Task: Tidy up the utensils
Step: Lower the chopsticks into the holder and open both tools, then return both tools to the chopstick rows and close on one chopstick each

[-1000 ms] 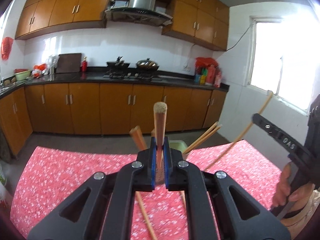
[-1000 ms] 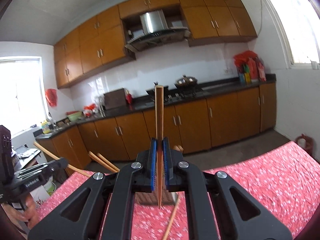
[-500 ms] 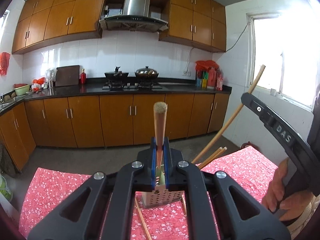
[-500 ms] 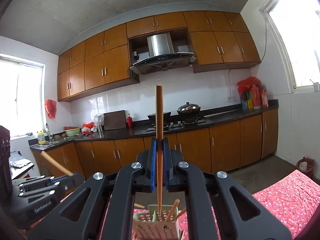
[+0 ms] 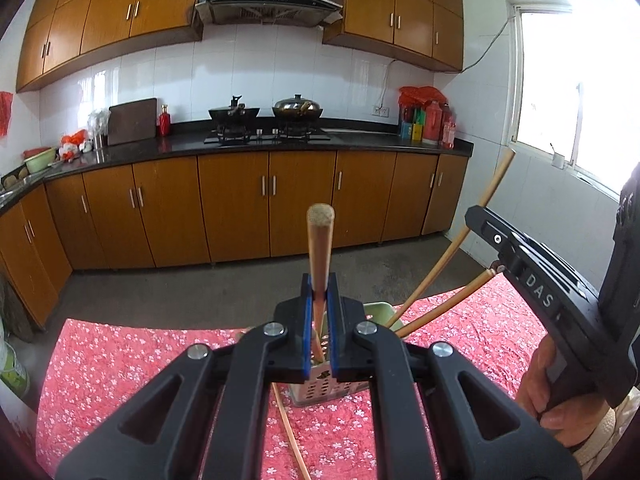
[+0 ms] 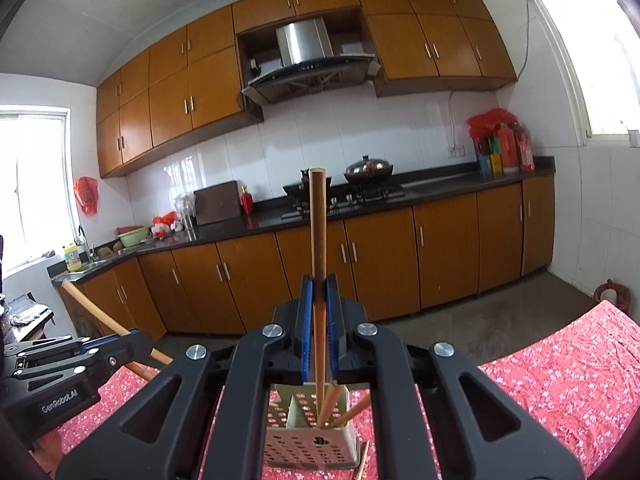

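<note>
Red floral cloth (image 5: 120, 360) covers the table under the pale green perforated plastic utensil holder (image 6: 310, 446), your landmark. Left of the holder, your left gripper (image 5: 319, 312) is clamped on a round wooden chopstick (image 5: 319, 248) standing upright over it. One loose chopstick (image 5: 290, 436) lies on the cloth just in front of the holder. Inside it, several wooden chopsticks (image 6: 352, 412) lean right. Above the holder, your right gripper (image 6: 319, 316) pinches another long wooden chopstick (image 6: 318, 240), its lower end dipping into the holder.
</note>
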`<state>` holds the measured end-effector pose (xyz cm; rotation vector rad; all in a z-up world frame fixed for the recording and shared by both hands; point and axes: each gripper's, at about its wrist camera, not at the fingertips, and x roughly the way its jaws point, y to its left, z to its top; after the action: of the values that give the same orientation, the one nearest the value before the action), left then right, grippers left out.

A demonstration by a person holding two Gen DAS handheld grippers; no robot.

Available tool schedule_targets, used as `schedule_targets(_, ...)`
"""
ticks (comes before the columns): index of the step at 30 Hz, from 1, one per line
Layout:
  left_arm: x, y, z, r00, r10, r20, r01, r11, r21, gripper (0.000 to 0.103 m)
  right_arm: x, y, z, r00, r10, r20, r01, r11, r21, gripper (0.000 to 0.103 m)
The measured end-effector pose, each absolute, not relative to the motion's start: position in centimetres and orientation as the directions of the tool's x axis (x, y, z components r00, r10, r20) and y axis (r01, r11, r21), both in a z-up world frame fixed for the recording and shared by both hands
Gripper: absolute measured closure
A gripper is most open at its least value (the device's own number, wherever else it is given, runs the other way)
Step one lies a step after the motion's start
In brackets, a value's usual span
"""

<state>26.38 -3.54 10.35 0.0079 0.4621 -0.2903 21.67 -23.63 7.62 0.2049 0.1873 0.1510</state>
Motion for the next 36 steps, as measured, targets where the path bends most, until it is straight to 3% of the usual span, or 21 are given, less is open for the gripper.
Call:
schedule_targets(3, 26.9, -3.3, 10.1, 0.850, -0.274, -0.450, 0.270, 0.960, -0.075, 0.095, 21.4, -23.6, 7.6, 0.969, 0.169, -0.179, -0.130, 0.968, 0.213, 0.094)
schedule_targets(7, 26.8, -2.9, 10.4, 0.857, -0.268, -0.439, 0.259, 0.962, -0.082, 0.094, 20.9, -23.7, 8.0, 0.972, 0.162, -0.172, -0.125, 0.970, 0.207, 0.069)
schedule_targets(19, 22.7, 0.1, 11.8, 0.894, -0.219, -0.390, 0.195, 0.976, -0.102, 0.090, 16.9, -25.9, 8.6, 0.976, 0.111, -0.187, -0.071, 0.975, 0.212, 0.069)
schedule_targets(25, 18.9, 2.4, 10.0, 0.907, -0.152, -0.392, 0.131, 0.988, -0.081, 0.086, 15.7, -27.9, 4.0, 0.937, 0.078, -0.341, 0.001, 0.974, 0.227, 0.069)
schedule_targets(31, 18.2, 4.5, 2.8, 0.854, -0.051, -0.517, 0.040, 0.999, -0.033, 0.084, 16.4, -27.0, -5.6, 0.785, 0.169, -0.596, 0.002, 0.961, 0.275, 0.071)
schedule_targets(36, 18.6, 5.2, -2.9, 0.781, -0.055, -0.623, 0.012, 0.997, -0.072, 0.084, 16.3, -23.4, -10.7, 0.666, 0.274, -0.693, -0.074, 0.949, 0.305, 0.080)
